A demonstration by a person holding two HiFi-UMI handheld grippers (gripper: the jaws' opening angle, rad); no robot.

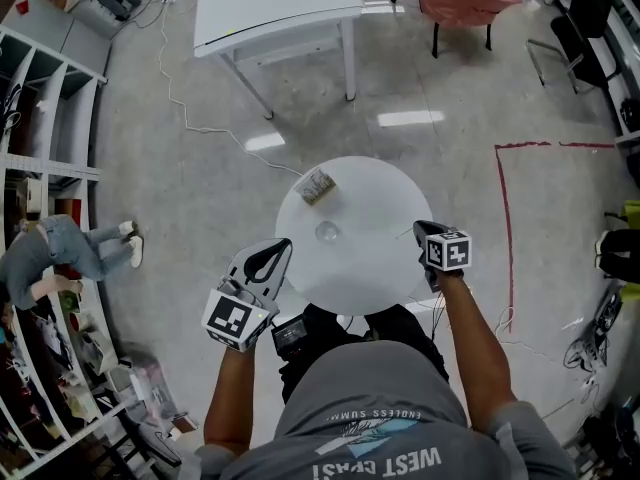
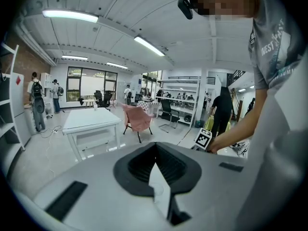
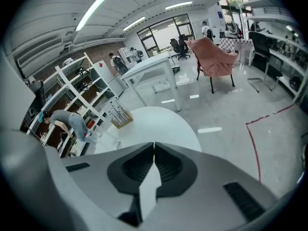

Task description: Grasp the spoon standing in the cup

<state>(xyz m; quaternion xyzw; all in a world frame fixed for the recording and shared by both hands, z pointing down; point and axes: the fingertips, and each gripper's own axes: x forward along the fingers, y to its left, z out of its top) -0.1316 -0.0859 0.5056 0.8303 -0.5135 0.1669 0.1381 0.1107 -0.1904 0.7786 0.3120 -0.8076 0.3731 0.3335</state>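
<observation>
The left claw (image 1: 280, 250) and right claw (image 1: 421, 231), both closed and empty, are flanking the cup (image 1: 327, 232) on the counter (image 1: 375, 193), the left nearer.

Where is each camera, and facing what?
Head view: on the head, looking down at the round table; forearms, grey shirt show.
Left gripper view: on the left gripper, facing the pink chair; shut jaws, grey shirt show.
Right gripper view: on the right gripper, facing the round table; shut jaws show.
Gripper views share the pink chair.
</observation>
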